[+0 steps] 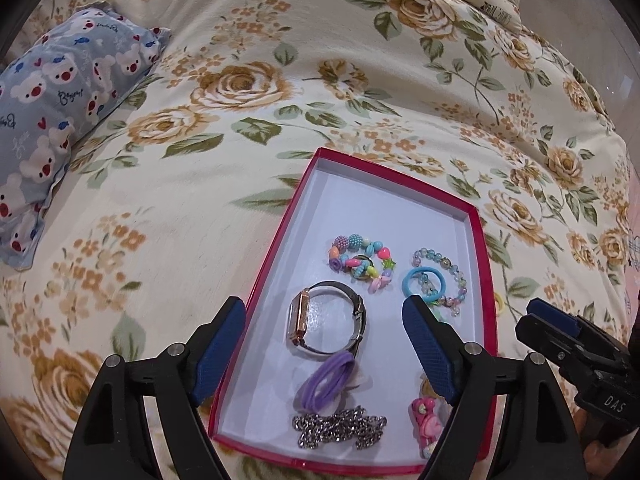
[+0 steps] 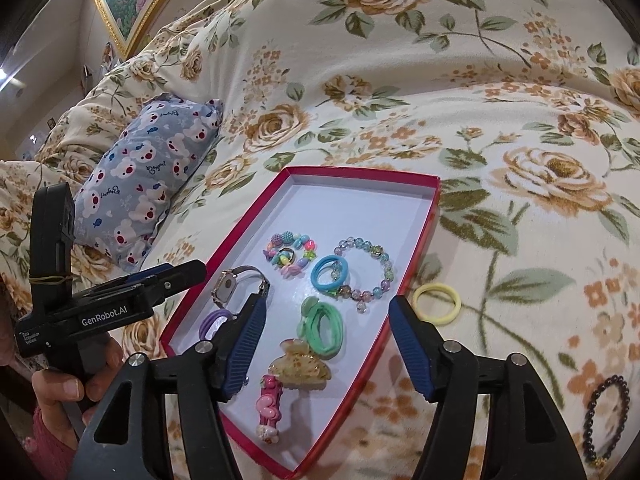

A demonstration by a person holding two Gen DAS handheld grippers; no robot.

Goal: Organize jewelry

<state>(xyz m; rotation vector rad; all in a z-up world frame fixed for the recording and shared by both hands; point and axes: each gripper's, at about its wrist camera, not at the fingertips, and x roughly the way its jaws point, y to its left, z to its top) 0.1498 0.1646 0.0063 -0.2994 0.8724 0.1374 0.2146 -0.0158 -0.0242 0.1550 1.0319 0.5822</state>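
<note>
A red-rimmed box (image 1: 276, 240) (image 2: 224, 252) with a white floor lies on the flowered blanket. Inside are a watch (image 1: 328, 320), a colourful bead bracelet (image 1: 360, 260), a blue hair tie (image 2: 330, 274), a clear bead bracelet (image 2: 372, 276), a purple hair tie (image 1: 326, 380), a silver chain (image 1: 340, 428), a green hair tie (image 2: 324, 328), a yellow claw clip (image 2: 300, 368) and a pink clip (image 2: 270, 408). My left gripper (image 1: 324, 308) hangs open above the watch, holding nothing. My right gripper (image 2: 326, 304) is open over the green tie, empty.
On the blanket right of the box lie a yellow hair tie (image 2: 436, 304) and, nearer, a black bead bracelet (image 2: 604, 420). A blue bear-print pillow (image 1: 60, 112) sits to the left. A hand (image 2: 60, 388) grips the left tool's handle.
</note>
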